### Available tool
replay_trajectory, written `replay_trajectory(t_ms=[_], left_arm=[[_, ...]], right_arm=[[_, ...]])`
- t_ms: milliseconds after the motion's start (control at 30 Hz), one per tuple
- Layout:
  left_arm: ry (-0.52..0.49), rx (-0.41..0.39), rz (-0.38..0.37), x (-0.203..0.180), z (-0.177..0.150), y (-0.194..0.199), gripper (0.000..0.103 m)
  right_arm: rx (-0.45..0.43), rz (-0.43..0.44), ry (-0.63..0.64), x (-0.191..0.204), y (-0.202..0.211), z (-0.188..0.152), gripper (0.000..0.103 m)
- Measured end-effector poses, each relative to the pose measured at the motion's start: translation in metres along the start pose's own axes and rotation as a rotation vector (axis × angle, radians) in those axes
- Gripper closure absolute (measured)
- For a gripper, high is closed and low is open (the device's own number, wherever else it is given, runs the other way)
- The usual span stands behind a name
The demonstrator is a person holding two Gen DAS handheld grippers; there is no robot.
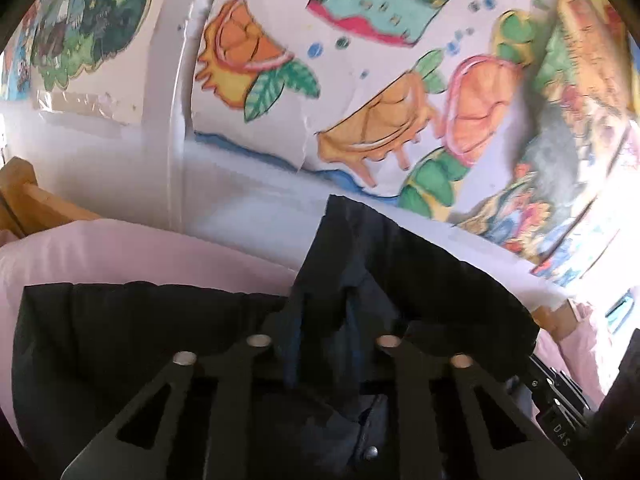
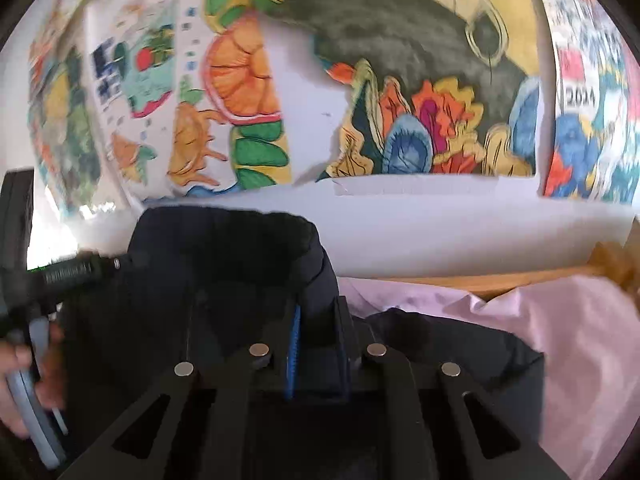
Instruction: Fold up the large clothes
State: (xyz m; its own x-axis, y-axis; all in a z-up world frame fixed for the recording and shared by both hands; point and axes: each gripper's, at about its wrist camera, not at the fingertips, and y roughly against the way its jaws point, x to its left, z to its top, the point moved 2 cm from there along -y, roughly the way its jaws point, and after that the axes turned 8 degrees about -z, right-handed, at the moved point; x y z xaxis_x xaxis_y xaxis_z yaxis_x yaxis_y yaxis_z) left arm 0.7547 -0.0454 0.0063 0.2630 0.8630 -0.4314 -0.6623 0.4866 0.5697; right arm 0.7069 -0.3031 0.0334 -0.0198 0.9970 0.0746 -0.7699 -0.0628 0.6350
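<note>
Two views showed one dark jacket pinched from both sides, lifted over a pink bed sheet.

Left wrist view: the left gripper (image 1: 323, 320) was closed on a fold of the jacket (image 1: 400, 280), cloth bunched between its fingers. From the grip the jacket rose toward 12 o'clock as a raised flap, and its main body spread away toward 9 o'clock across the bed sheet (image 1: 120, 252). A metal snap (image 1: 372, 451) showed low at 6 o'clock. Behind, colourful drawings (image 1: 360, 100) covered the wall. At 4 o'clock part of the other tool poked in.

Right wrist view: the right gripper (image 2: 318, 332) was likewise clamped on the jacket (image 2: 224, 264), at a seam with a blue zipper (image 2: 294, 352) running straight along the fingers toward 12 o'clock. The padded bulk lay toward 10 o'clock; a lower part trailed toward 3 o'clock over the bed sheet (image 2: 580, 340). The person's left hand (image 2: 24, 376) with its tool sat at 9 o'clock, close by.

Judging by this, both grips were near each other on the same edge, so neither hand was nearer; the fold would likely carry that edge over the jacket body.
</note>
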Motion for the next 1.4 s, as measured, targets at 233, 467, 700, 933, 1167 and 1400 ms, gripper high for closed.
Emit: replay_trajectory(t_ms=[233,467,700,933,1167,1400], left_arm=[[-0.072,-0.056,-0.047,-0.012,-0.024,0.061,0.096],[-0.153,-0.058,-0.078,-0.017,-0.082,0.108,0.098],[-0.101,0.003,-0.046,0.006,-0.124,0.101,0.100],[-0.137,-0.018,-0.018,0.013,-0.142,0.086,0.101],[-0.169,-0.047,-0.012,0.015,-0.146,0.086,0.101],[-0.184,-0.058,-0.013,0.014,-0.147,0.086,0.101]], right_arm=[[-0.050,0.051,0.041,-0.005,0.047,-0.020,0.090],[-0.066,0.085,0.084,-0.015,0.082,-0.062,0.091],[-0.048,0.038,0.179,-0.007,0.080,-0.108,0.091],[-0.055,0.032,0.177,-0.010,0.070,-0.138,0.091],[-0.130,0.125,0.054,-0.033,0.107,-0.123,0.091],[-0.131,0.143,-0.071,-0.038,0.099,-0.068,0.091]])
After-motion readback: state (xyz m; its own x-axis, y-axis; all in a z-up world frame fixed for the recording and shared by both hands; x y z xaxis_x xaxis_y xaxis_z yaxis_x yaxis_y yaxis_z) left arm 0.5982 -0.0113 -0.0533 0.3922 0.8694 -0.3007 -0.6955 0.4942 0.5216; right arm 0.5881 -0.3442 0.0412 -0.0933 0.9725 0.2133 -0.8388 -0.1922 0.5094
